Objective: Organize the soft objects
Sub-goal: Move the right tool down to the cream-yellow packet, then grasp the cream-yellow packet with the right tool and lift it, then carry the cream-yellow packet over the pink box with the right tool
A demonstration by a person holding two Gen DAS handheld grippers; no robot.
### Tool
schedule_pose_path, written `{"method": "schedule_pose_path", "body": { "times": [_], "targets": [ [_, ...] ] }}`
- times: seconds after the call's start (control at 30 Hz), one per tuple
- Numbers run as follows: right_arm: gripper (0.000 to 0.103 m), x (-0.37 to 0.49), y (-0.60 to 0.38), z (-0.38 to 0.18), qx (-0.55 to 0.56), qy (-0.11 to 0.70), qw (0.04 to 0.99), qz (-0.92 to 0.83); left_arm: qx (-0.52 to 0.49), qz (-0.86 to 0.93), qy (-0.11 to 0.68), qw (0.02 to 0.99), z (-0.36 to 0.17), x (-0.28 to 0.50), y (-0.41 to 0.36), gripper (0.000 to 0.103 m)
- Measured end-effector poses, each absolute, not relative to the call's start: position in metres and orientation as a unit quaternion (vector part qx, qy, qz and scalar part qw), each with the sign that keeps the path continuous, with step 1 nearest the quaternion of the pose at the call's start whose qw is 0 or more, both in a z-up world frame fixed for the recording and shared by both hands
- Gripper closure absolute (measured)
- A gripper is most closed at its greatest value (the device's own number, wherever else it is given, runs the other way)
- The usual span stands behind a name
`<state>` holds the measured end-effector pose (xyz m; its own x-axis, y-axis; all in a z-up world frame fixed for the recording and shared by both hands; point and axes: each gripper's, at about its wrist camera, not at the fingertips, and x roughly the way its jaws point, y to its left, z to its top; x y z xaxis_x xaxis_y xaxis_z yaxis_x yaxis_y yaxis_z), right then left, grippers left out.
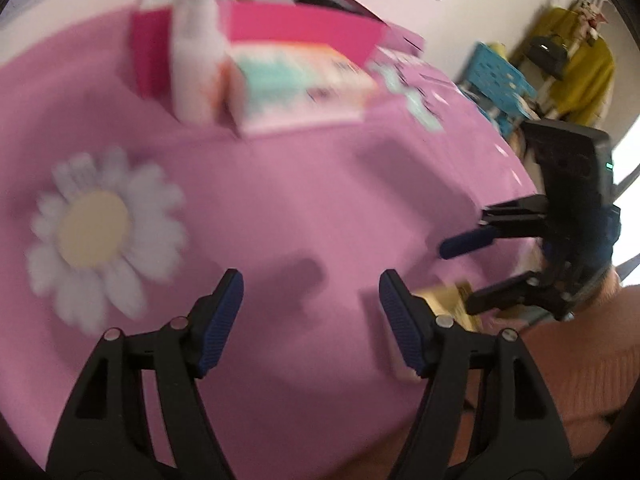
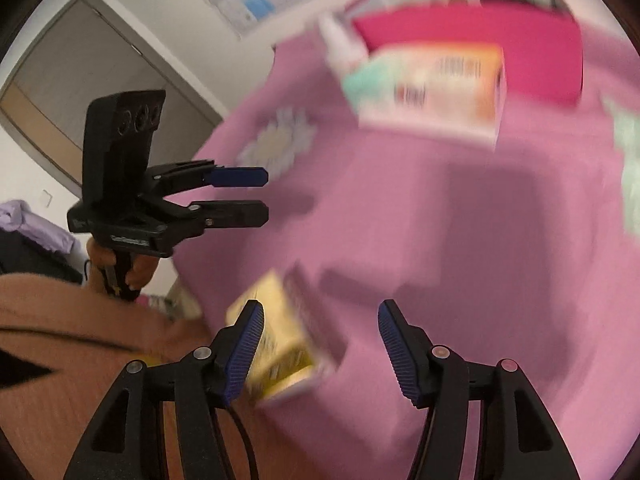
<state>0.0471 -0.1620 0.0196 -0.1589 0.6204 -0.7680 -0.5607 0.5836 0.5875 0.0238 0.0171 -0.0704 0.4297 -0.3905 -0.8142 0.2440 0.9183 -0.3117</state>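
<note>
- Daisy-shaped cushion (image 1: 100,228): flat on the pink counter (image 1: 300,200) at far left, face up, well apart from both claws; round in outline, so no long axis and no direction pointed.
- Left claw (image 1: 311,320): partly open, nothing between the pads, only bare pink surface beyond.
- Step in hand, as a judgement: between grasps, both claws empty and blurred with movement, choosing a target.
- Behind, left to right: white bottle (image 1: 196,56), pastel box (image 1: 300,84), magenta bin (image 1: 304,28), likely the destination.
- Yellow packet (image 2: 276,340): at the near edge, long axis running diagonally away toward upper left, just beside the right claw's left pad; contact unclear through blur.
- Right claw (image 2: 320,344): partly open, gripping nothing.
- Next move, probably: swing left claw toward the cushion, pinch one petal edge.
</note>
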Motion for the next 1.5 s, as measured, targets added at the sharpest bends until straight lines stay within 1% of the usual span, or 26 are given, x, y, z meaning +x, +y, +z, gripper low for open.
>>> {"method": "schedule_pose_path", "body": {
  "times": [0.13, 0.2, 0.27, 0.3, 0.33, 0.37, 0.4, 0.43, 0.47, 0.67, 1.1, 1.5],
  "targets": [
    [0.042, 0.033, -0.165, 0.017, 0.041, 0.616, 0.637, 0.46, -0.083, -0.229, 0.517, 0.821, -0.076, 0.009, 0.003, 0.032],
    [0.043, 0.029, -0.168, 0.019, 0.038, 0.617, 0.641, 0.455, -0.087, -0.253, 0.523, 0.809, -0.078, 0.001, -0.006, 0.041],
    [0.043, 0.025, -0.174, 0.019, 0.041, 0.618, 0.642, 0.452, -0.073, -0.262, 0.523, 0.808, -0.079, -0.007, -0.016, 0.043],
    [0.045, 0.024, -0.176, 0.021, 0.042, 0.617, 0.642, 0.453, -0.074, -0.269, 0.523, 0.806, -0.078, -0.007, -0.019, 0.05],
    [0.047, 0.024, -0.176, 0.021, 0.042, 0.617, 0.64, 0.456, -0.078, -0.274, 0.524, 0.803, -0.079, -0.007, -0.019, 0.054],
    [0.053, 0.022, -0.176, 0.021, 0.044, 0.617, 0.637, 0.46, -0.085, -0.282, 0.524, 0.799, -0.079, -0.005, -0.021, 0.056],
    [0.061, 0.02, -0.176, 0.02, 0.045, 0.618, 0.634, 0.462, -0.087, -0.286, 0.525, 0.797, -0.079, -0.002, -0.023, 0.056],
    [0.064, 0.018, -0.174, 0.019, 0.044, 0.619, 0.63, 0.466, -0.087, -0.289, 0.525, 0.796, -0.08, -0.001, -0.025, 0.057],
    [0.07, 0.016, -0.17, 0.016, 0.043, 0.62, 0.628, 0.468, -0.082, -0.284, 0.523, 0.799, -0.079, 0.0, -0.027, 0.057],
    [0.075, 0.025, -0.165, 0.019, 0.046, 0.604, 0.648, 0.462, -0.087, -0.265, 0.508, 0.815, -0.069, 0.013, -0.022, 0.057],
    [0.075, 0.084, -0.162, 0.052, 0.057, 0.525, 0.725, 0.443, -0.099, -0.235, 0.434, 0.864, -0.024, 0.063, -0.002, 0.057],
    [0.075, 0.124, -0.156, 0.07, 0.052, 0.487, 0.756, 0.435, -0.094, -0.203, 0.398, 0.89, 0.005, 0.097, 0.005, 0.057]
  ]
}}
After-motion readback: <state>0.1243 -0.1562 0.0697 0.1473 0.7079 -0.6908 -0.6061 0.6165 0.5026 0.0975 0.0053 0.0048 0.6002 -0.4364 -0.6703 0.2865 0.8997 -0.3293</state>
